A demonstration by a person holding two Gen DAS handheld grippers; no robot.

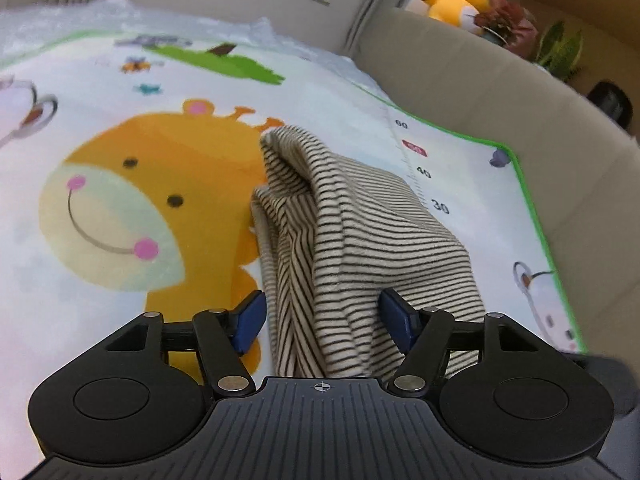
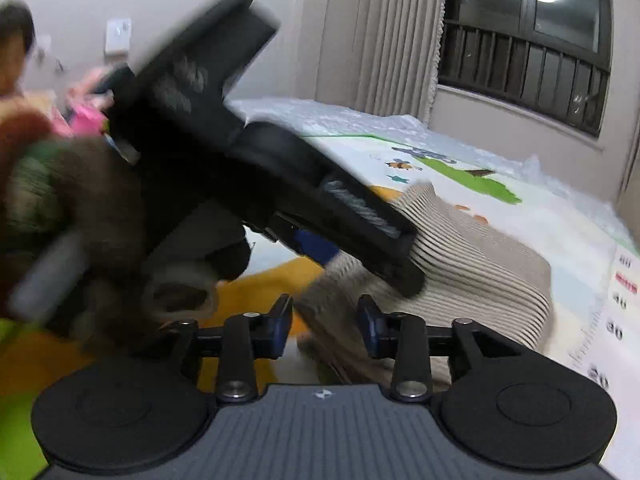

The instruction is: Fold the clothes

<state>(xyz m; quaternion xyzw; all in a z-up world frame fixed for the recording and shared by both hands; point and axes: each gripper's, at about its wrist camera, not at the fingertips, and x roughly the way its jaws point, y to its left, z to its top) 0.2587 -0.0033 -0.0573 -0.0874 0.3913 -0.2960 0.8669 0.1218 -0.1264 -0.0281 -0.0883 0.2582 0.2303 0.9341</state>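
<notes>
- A giraffe play mat (image 1: 120, 184) covers the floor, its green border running along a beige wall.
- The striped garment (image 1: 360, 232) lies bunched on the mat's right half.
- Left gripper (image 1: 322, 316): jaws spread around the cloth's near edge.
- Right gripper (image 2: 325, 326): jaws spread, with blurred cloth between them.

Left of the bunched cream black-striped knit garment (image 1: 352, 236) the giraffe-print play mat (image 1: 120, 208) lies open; the beige padded wall (image 1: 500, 112) closes off its right.
</notes>
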